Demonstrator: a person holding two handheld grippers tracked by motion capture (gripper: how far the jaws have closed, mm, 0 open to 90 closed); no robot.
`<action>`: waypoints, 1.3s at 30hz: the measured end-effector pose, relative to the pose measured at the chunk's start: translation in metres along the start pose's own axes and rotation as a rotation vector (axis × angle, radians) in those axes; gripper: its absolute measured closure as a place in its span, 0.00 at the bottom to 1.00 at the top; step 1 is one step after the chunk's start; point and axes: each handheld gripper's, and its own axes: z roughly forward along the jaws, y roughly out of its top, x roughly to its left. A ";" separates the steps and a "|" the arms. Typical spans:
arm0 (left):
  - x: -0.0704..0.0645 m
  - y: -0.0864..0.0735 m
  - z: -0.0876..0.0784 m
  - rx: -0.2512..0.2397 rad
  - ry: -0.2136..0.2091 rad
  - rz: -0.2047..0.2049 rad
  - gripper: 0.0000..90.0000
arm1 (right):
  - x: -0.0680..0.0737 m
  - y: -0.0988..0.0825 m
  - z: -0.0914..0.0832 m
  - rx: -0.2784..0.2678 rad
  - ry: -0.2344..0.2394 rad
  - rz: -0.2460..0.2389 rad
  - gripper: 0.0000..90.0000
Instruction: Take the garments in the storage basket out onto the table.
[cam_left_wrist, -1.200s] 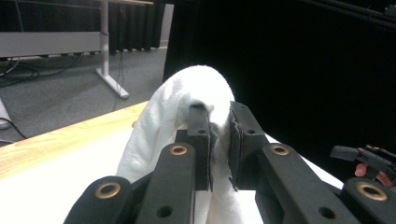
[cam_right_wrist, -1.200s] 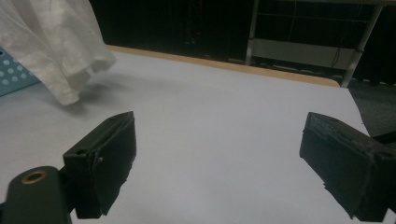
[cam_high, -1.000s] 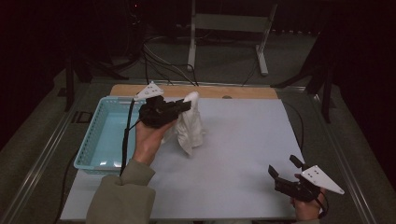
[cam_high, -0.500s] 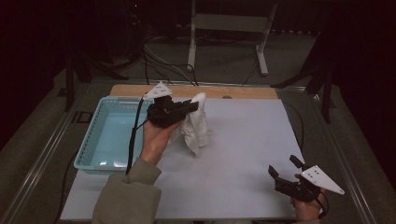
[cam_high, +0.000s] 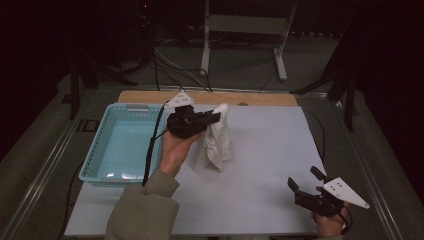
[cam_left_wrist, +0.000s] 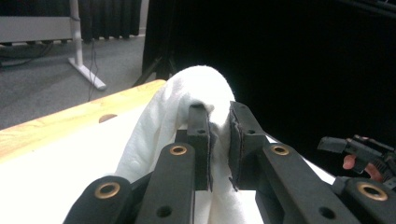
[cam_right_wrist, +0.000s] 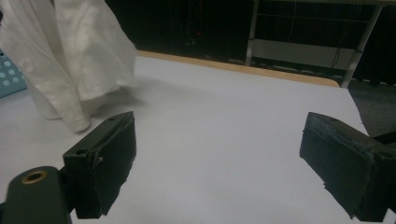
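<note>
A white cloth (cam_high: 216, 140) hangs above the white table (cam_high: 270, 150), its lower folds near the surface. My left gripper (cam_high: 216, 117) is shut on the cloth's top, held up right of the basket. In the left gripper view the cloth (cam_left_wrist: 173, 107) bulges over and between the two black jaws of my left gripper (cam_left_wrist: 218, 140). My right gripper (cam_high: 305, 180) rests low at the table's front right corner, open with nothing in it. In the right gripper view my right gripper (cam_right_wrist: 219, 154) has its jaws spread wide, and the cloth (cam_right_wrist: 70, 56) hangs at the upper left.
A light blue plastic basket (cam_high: 95, 160) stands on the table's left side. A wooden strip (cam_high: 150, 96) runs along the far edge. Beyond the table are a white stand (cam_high: 240, 30) and cables on the floor. Dark surroundings lie to the right.
My left gripper has carried the hanging cloth a little to the right, away from the basket. The right gripper has stayed still.
</note>
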 end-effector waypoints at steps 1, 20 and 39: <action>0.000 -0.001 0.002 0.000 -0.005 -0.006 0.90 | 0.000 0.000 0.000 0.000 0.001 0.001 0.12; 0.007 -0.027 0.025 0.038 -0.065 -0.064 0.90 | 0.000 0.000 -0.001 -0.003 -0.001 -0.001 0.12; 0.008 -0.048 0.041 0.102 -0.046 -0.057 0.88 | 0.000 0.000 -0.002 -0.003 -0.002 -0.002 0.12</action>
